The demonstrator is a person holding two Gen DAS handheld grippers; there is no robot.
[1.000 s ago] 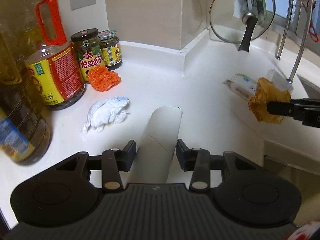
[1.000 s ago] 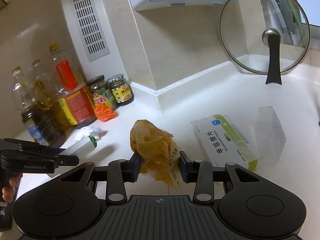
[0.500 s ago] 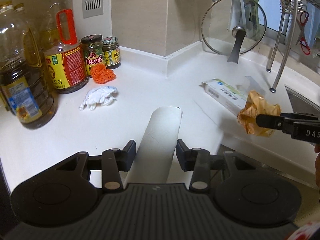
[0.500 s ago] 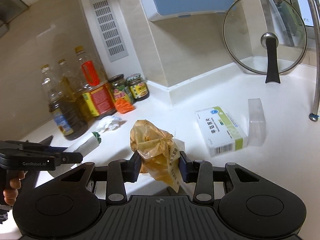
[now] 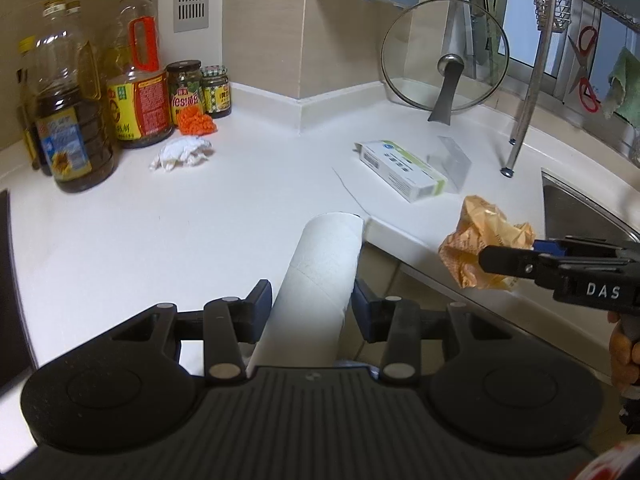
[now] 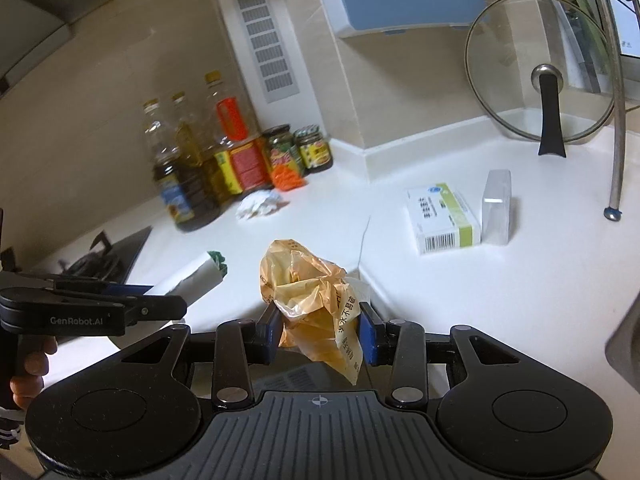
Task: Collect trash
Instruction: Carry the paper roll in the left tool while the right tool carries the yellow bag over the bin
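Home kitchen, oil bottles, pot lid, sink

The left tool is pointing downward over the worktop edge, its jaws clamping a paper tube that is sticking out forward. The right tool is pinching a crumpled yellow bag between its blue pads, and fingers are wrapping each tool's handle.

A white countertop carries oil bottles, jars, a crumpled tissue and a box.
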